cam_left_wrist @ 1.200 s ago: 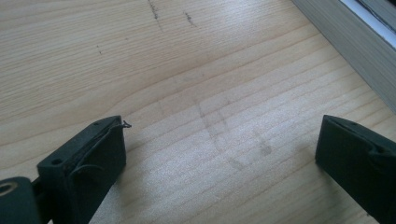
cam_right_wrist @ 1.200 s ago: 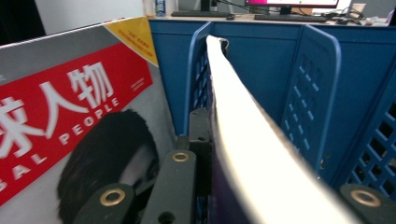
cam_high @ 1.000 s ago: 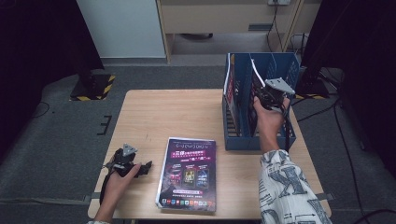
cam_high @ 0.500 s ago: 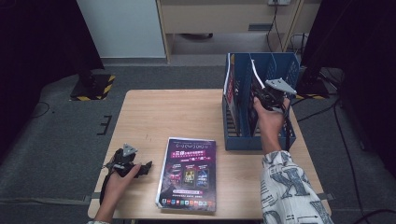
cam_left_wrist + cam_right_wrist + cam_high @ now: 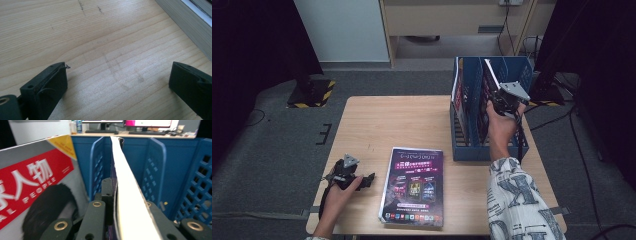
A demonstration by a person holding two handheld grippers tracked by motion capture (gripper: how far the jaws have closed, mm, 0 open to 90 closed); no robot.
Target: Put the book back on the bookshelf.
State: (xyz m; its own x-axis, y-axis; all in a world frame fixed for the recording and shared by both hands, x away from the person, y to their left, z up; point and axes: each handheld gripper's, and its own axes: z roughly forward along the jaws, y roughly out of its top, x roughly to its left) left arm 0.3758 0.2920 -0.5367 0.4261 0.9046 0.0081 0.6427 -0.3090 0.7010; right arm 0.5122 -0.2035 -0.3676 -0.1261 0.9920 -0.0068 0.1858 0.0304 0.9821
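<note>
A purple-covered magazine (image 5: 414, 185) lies flat near the table's front edge. My left gripper (image 5: 362, 179) rests on the wood just left of it, open; in the left gripper view, bare table lies between the wide-apart jaws of the left gripper (image 5: 120, 75), and the magazine's page edge (image 5: 190, 22) runs along the upper right. My right gripper (image 5: 498, 102) reaches into the blue file rack (image 5: 517, 150) and is shut on an upright magazine (image 5: 125, 195) in a middle slot. A red-covered magazine (image 5: 37, 190) stands in the slot to its left.
The wooden table (image 5: 402, 120) is bare at its back left. The rack stands at the right side, its lattice dividers (image 5: 155, 170) close around my right gripper. A cable (image 5: 532, 125) trails off the right edge. Grey floor surrounds the table.
</note>
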